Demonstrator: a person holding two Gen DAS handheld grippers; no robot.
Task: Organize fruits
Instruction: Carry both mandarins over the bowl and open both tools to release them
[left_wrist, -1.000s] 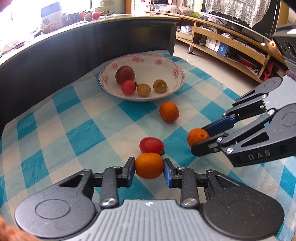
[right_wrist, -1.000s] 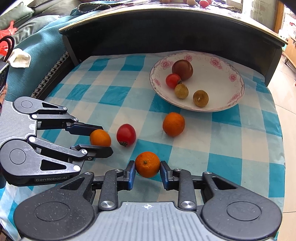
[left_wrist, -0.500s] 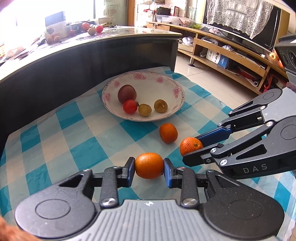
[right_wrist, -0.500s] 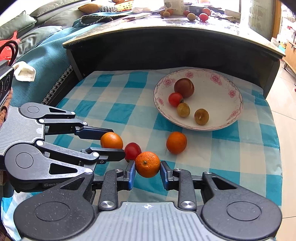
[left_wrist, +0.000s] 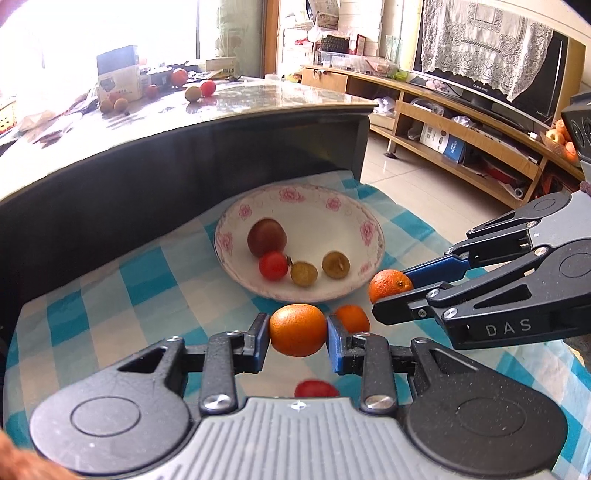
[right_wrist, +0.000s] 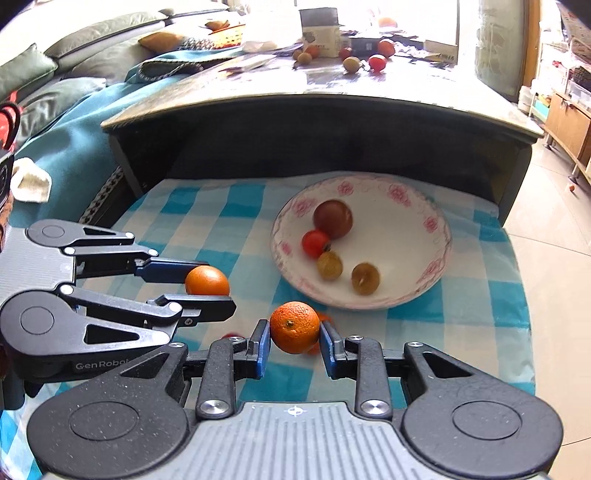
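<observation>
My left gripper (left_wrist: 297, 330) is shut on an orange (left_wrist: 297, 329) and holds it above the checked cloth; it also shows in the right wrist view (right_wrist: 207, 281). My right gripper (right_wrist: 294, 328) is shut on a second orange (right_wrist: 294, 327), seen in the left wrist view (left_wrist: 390, 285) beside the bowl's near rim. A white flowered bowl (left_wrist: 369, 236) holds a dark plum, a red tomato and two brownish fruits. A third orange (left_wrist: 352, 318) and a red tomato (left_wrist: 316, 388) lie on the cloth below the grippers.
A dark raised counter (left_wrist: 184, 147) curves behind the bowl, with loose fruits and a box on top. The blue-white checked cloth (right_wrist: 480, 295) ends at the floor on the right. A teal sofa cover (right_wrist: 66, 122) lies to the left.
Both grippers have lifted their oranges off the cloth and moved toward the bowl. The tomato and third orange stay on the cloth, now lower in view.
</observation>
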